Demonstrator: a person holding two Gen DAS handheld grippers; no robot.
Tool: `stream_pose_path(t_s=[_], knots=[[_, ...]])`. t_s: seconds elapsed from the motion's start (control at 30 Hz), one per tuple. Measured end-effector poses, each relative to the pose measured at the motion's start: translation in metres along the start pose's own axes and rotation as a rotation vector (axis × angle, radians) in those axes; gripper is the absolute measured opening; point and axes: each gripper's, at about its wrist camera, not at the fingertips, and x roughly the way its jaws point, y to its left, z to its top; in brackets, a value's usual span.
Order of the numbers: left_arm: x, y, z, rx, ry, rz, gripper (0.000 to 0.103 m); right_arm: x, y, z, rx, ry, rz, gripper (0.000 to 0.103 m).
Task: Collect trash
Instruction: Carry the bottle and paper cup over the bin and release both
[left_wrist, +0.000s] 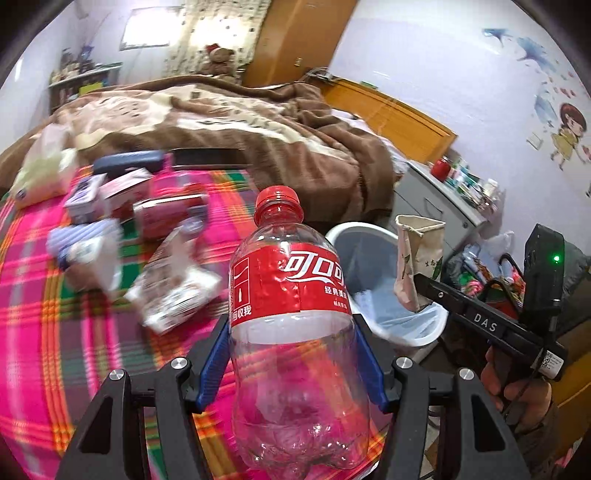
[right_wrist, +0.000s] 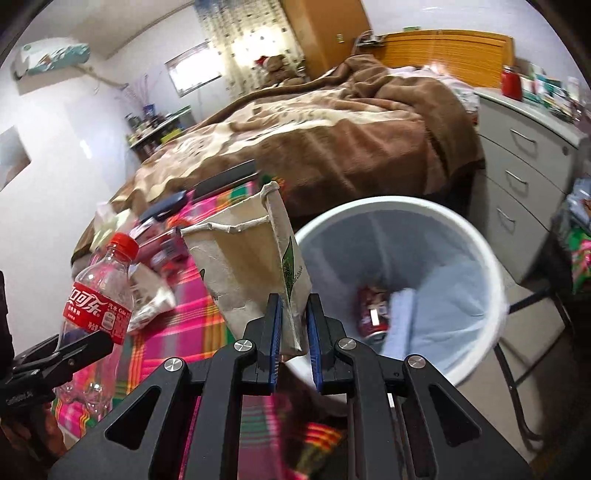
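Bedroom clutter surrounds a bed spread with a pink plaid sheet (left_wrist: 55, 332). Left gripper (left_wrist: 291, 354) clamps its blue pads on an empty clear plastic cola bottle (left_wrist: 295, 332), upright between the fingers, red cap at twelve o'clock, red crinkled label around its middle. Right gripper (right_wrist: 293, 325) is pinched shut on the folded edge of a beige paper bag (right_wrist: 243, 266), its open mouth rising toward eleven o'clock. At two o'clock from it sits a round white trash bin (right_wrist: 491, 258), lined with pale blue plastic, holding a red can (right_wrist: 371, 314). Blurred boxes (left_wrist: 122, 199) litter the sheet beyond.
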Motion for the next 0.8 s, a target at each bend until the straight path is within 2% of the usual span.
stream_pose_path(t_s=[0.3,0.8], knots=[[0.044,-0.046,0.022,0.056,0.036,-0.076,0.062,0.011,-0.040,0.006,0.064,0.029,-0.084,0.014],[0.126,-0.099,0.037,0.124,0.122,-0.098,0.063,0.035,-0.079,0.006,0.080,0.109,-0.175,0.014]])
